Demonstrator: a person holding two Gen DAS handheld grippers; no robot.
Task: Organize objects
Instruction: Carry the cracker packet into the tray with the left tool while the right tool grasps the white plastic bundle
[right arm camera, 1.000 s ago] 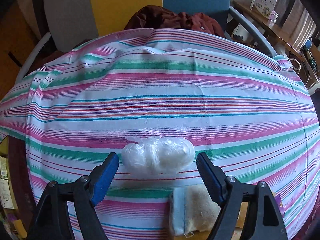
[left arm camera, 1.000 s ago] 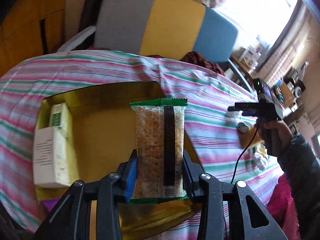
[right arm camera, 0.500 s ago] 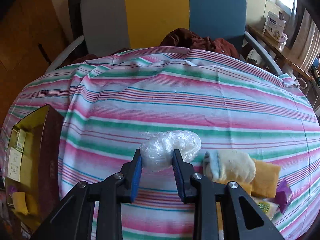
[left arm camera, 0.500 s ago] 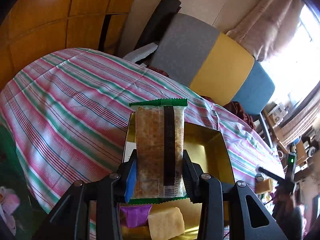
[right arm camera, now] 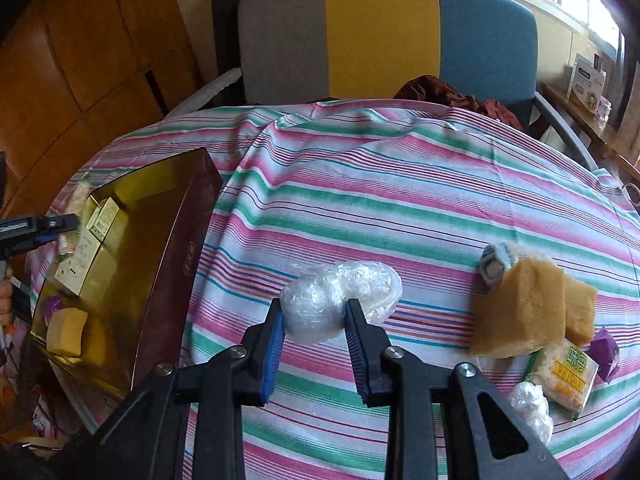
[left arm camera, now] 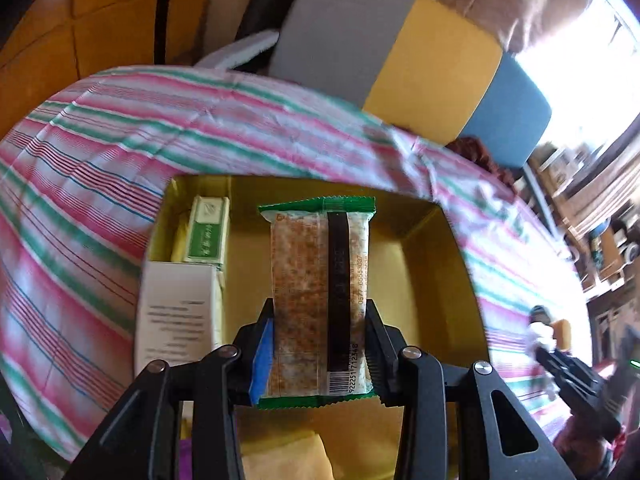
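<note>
My left gripper (left arm camera: 318, 344) is shut on a green-edged cracker packet (left arm camera: 318, 280) and holds it above the open gold box (left arm camera: 432, 280). The box holds a white carton (left arm camera: 178, 312), a green-and-white carton (left arm camera: 208, 230) and a yellow sponge (left arm camera: 288, 460). My right gripper (right arm camera: 314, 320) is shut on a clear crumpled plastic bag (right arm camera: 340, 292) above the striped tablecloth (right arm camera: 400, 200). The gold box (right arm camera: 132, 264) lies to its left, with the left gripper (right arm camera: 60, 224) at the box's far side.
A pile lies at the right: yellow sponges (right arm camera: 516, 312), a blue-grey cloth (right arm camera: 494, 266), a yellow snack packet (right arm camera: 564, 372), a purple wrapper (right arm camera: 606, 354) and a small plastic bag (right arm camera: 530, 404). A grey, yellow and blue chair (right arm camera: 380, 36) stands behind the table.
The right gripper closed on the plastic bag and lifted it, swinging left so the gold box came into view. The left gripper has kept the cracker packet and shifted back over the box.
</note>
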